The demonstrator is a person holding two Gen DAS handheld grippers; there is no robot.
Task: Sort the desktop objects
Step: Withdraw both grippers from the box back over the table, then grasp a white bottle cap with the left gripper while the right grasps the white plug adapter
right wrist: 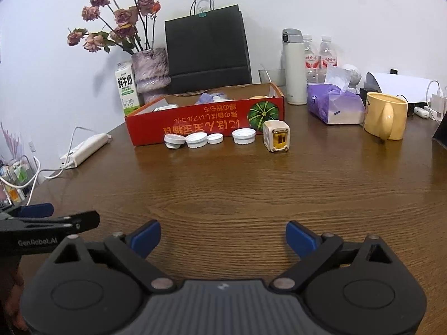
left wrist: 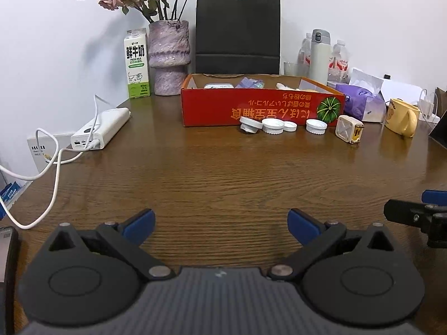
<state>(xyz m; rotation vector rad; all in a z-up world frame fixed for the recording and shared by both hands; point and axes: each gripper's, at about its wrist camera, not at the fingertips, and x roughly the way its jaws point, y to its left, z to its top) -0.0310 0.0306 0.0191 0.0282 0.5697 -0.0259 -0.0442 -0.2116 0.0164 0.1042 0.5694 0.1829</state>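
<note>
Both claws, left (left wrist: 220, 224) and right (right wrist: 222, 237), gape empty; caps (right wrist: 192, 140) and charger (right wrist: 276, 139) lie ahead by the box (right wrist: 195, 124), charger nearer the right.

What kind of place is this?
Probably a home or office desk against a wall: a wooden table with a power bank charging, a mug and a tissue pack.
</note>
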